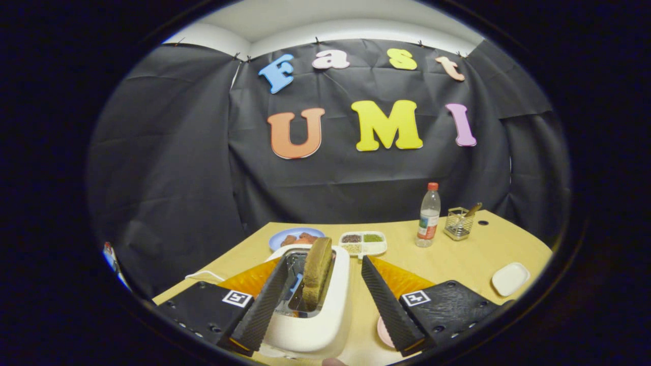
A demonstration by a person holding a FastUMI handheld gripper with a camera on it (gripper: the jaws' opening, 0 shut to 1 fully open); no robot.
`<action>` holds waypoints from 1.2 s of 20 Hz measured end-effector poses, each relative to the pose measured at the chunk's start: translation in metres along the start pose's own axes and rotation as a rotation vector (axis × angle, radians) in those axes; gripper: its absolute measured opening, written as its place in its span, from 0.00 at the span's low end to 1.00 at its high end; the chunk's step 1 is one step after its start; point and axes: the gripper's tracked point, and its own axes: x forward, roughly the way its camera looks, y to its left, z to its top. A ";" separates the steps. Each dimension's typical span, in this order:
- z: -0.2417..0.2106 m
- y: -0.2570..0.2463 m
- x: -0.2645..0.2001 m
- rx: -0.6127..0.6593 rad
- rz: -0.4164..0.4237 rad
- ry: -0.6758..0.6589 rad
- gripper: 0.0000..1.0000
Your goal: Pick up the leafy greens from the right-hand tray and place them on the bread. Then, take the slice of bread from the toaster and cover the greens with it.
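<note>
1. While the gripper (320, 284) hangs over the table (457, 254), its two fingers are spread wide and hold nothing
2. Between the fingers sits a white toaster (325, 325), its slot facing up
3. One brown bread slice (316, 272) stands on edge in that slot, its upper half sticking out above the toaster top, between the fingers but touching neither
4. Beyond the toaster lie a blue plate (292, 235) with reddish-brown food and a white divided tray (363, 243) holding small heaps, one of them green
5. Farther right stand a bottle (428, 214) with a red cap and a wire basket (459, 223); a small white dish (510, 278) lies nearer, beside the right finger
6. Part of a pink plate (382, 331) peeks out under the right finger; whether bread and greens lie on it cannot be told
7. Judging by its look, the slice is light, dry and fairly stiff, yet crumbly and easy to crush
8. Best hold seems to be the exposed top, pinched gently across its two flat faces, then lifted straight up so it clears the slot
</note>
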 end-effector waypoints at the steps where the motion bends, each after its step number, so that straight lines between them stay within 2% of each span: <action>1: -0.002 0.001 0.006 -0.006 -0.002 0.012 0.89; 2: -0.005 0.000 0.010 -0.005 -0.011 0.026 0.88; 6: -0.013 0.002 0.025 0.007 -0.013 0.067 0.59; 11: -0.012 0.005 0.031 0.029 -0.004 0.086 0.49; 14: -0.013 0.009 0.032 0.055 0.015 0.102 0.21; 15: -0.012 0.010 0.031 0.061 0.021 0.103 0.21; 16: -0.010 0.014 0.027 0.062 0.039 0.102 0.11; 20: 0.012 0.015 0.013 0.062 0.069 0.041 0.11; 21: 0.020 0.017 0.013 0.071 0.082 0.022 0.01; 24: 0.040 0.016 -0.004 0.086 0.113 -0.007 0.00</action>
